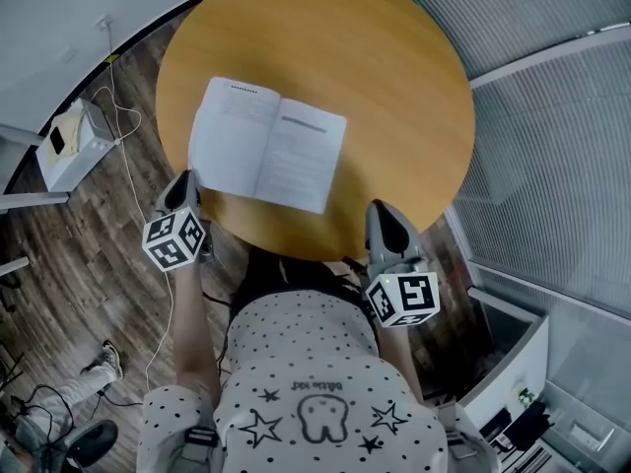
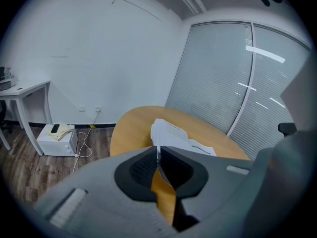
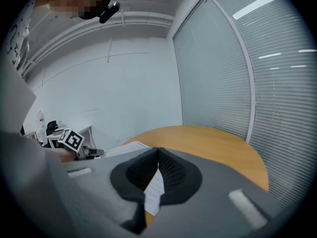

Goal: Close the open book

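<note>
At the near edge of the round wooden counter [image 1: 375, 67], the left tool [image 2: 158, 151] is clenched tip to tip on nothing, just off the near left corner of the open book [image 1: 266, 146]. The right tool [image 3: 157, 150], clenched empty too, sits near the book's near right corner. Both pages lie face up, their print too small to read; the left gripper view adds a white desk [image 2: 25, 90] beside the white box [image 2: 58, 139] on the floor, the right gripper view catches the left tool's marker cube [image 3: 72, 140] side-on, and the head view alone shows the person's dotted, star-printed shirt [image 1: 315, 382].
</note>
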